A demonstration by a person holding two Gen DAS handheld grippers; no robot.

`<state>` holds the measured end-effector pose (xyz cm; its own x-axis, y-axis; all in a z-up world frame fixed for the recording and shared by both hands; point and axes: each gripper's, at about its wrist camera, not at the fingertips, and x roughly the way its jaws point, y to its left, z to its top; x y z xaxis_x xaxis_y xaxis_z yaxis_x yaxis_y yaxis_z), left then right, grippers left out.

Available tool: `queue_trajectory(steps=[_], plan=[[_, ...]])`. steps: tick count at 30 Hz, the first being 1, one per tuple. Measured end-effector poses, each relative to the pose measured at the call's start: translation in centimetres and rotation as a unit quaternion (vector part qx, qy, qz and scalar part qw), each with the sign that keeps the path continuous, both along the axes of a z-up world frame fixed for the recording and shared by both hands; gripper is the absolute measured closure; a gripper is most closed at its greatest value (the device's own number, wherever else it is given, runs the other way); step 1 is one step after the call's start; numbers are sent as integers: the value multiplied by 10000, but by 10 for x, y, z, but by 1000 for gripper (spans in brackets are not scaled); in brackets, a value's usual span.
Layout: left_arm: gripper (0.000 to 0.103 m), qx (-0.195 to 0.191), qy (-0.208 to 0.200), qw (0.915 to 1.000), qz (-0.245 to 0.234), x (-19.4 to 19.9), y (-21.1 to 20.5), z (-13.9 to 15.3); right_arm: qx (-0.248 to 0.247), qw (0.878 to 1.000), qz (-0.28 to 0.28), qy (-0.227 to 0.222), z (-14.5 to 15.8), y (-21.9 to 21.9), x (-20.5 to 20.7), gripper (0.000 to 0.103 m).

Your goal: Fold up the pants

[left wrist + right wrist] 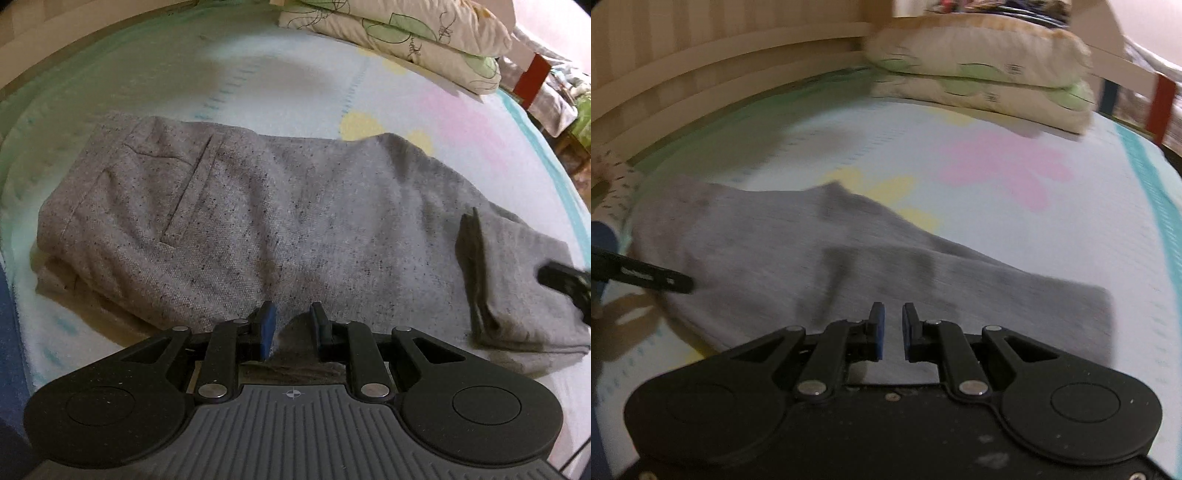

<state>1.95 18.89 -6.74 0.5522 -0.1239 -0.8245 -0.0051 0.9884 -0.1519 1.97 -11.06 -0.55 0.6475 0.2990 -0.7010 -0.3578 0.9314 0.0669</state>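
Pants (pixel 258 206) of grey flecked cloth lie folded lengthwise across the bed sheet (pixel 288 88), and they serve as the landmark for everything else. In the left wrist view their waistband end with a slit pocket (pixel 192 192) lies to the left, close to the sheet's green-tinted left border, while the leg end reaches right, where a cuff is turned back on itself, showing a darker underside (pixel 476 273).

Left gripper (pixel 293 325) sits at the near edge of the pants, its blue pads a narrow gap apart with a tuck of grey cloth pinched up between them. Right gripper (pixel 891 328) hovers over the near edge too, further along the leg; its pads stand slightly parted, and whether cloth is caught between them cannot be told from the blurred right wrist view. Its black tip also shows in the left wrist view, by the turned-back cuff.

Beyond the far edge of the pants the sheet runs bare, with pink and yellow patches, up to two stacked pillows (pixel 406 33) well apart from the cloth. A wooden slatted rail (pixel 701 74) bounds the bed on the far left. Right of the leg end, open sheet extends to a teal border (pixel 1148 177).
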Motion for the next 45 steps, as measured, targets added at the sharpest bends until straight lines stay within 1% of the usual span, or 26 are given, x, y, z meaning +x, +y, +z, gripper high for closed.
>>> queue_trajectory(steps=[4, 6, 9, 13, 18, 20, 22, 23, 24, 25, 26, 27, 28, 29, 31, 33, 34, 36, 37, 40, 41, 42, 45], plan=[[83, -177, -106, 9998, 37, -3, 6, -3, 215, 9992, 342, -42, 4, 35, 21, 91], [83, -308, -151, 9994, 69, -8, 12, -4, 267, 9983, 513, -21, 1, 54, 39, 91], [83, -406, -180, 9990, 72, -10, 16, -4, 292, 9973, 661, 106, -5, 79, 70, 91], [83, -452, -226, 9987, 53, -13, 19, -4, 7, 9982, 564, 220, -17, 107, 114, 91], [83, -490, -283, 9984, 28, -19, 23, -4, -441, 9973, 298, 501, -37, 122, 159, 92], [79, -620, -342, 9975, 27, -24, 27, -4, -469, 9976, 241, 440, -42, 123, 166, 93], [63, -913, -417, 9950, -9, -27, 32, -4, -515, 9976, 184, 430, -42, 123, 166, 93], [58, -1063, -432, 9934, -31, -28, 34, -3, -536, 9975, 172, 431, -41, 124, 165, 93], [49, -1167, -420, 9923, -49, -30, 35, -1, -562, 9973, 173, 432, -40, 124, 165, 93], [37, -1219, -406, 9917, -46, -32, 36, 2, -581, 9973, 187, 420, -38, 125, 163, 93], [31, -1198, -446, 9918, 8, -37, 37, 7, -562, 9974, 233, 387, -35, 124, 160, 92], [21, -1140, -532, 9920, 77, -43, 37, 13, -497, 9976, 299, 366, -33, 124, 156, 91], [18, -1067, -595, 9924, 162, -48, 39, 17, -392, 9979, 382, 336, -30, 121, 150, 90], [17, -1028, -614, 9924, 271, -54, 42, 21, -293, 9980, 476, 291, -25, 119, 142, 90], [16, -1105, -596, 9903, 592, -63, 52, 25, -217, 9973, 688, 149, -19, 118, 123, 90], [14, -1203, -490, 9869, 955, -67, 65, 23, -181, 9958, 894, 36, -14, 115, 102, 91], [11, -1204, -421, 9855, 1121, -65, 71, 21, -136, 9952, 965, 9, -12, 112, 92, 91], [6, -1186, -234, 9827, 1404, -63, 83, 15, -7, 9946, 1036, 6, -10, 106, 77, 90], [6, -1257, -164, 9804, 1509, -62, 87, 13, 64, 9945, 1044, 21, -8, 103, 70, 90], [6, -1604, 85, 9713, 1757, -54, 102, 1, 186, 9943, 1050, 80, -8, 97, 55, 91], [6, -1678, 85, 9689, 1815, -54, 105, -2, 197, 9942, 1055, 87, -8, 95, 51, 90], [5, -1690, 53, 9682, 1846, -50, 107, -1, 204, 9941, 1064, 88, -8, 94, 48, 91], [4, -1460, -28, 9719, 1847, -36, 113, 1, 241, 9939, 1070, 113, -7, 90, 42, 91]])
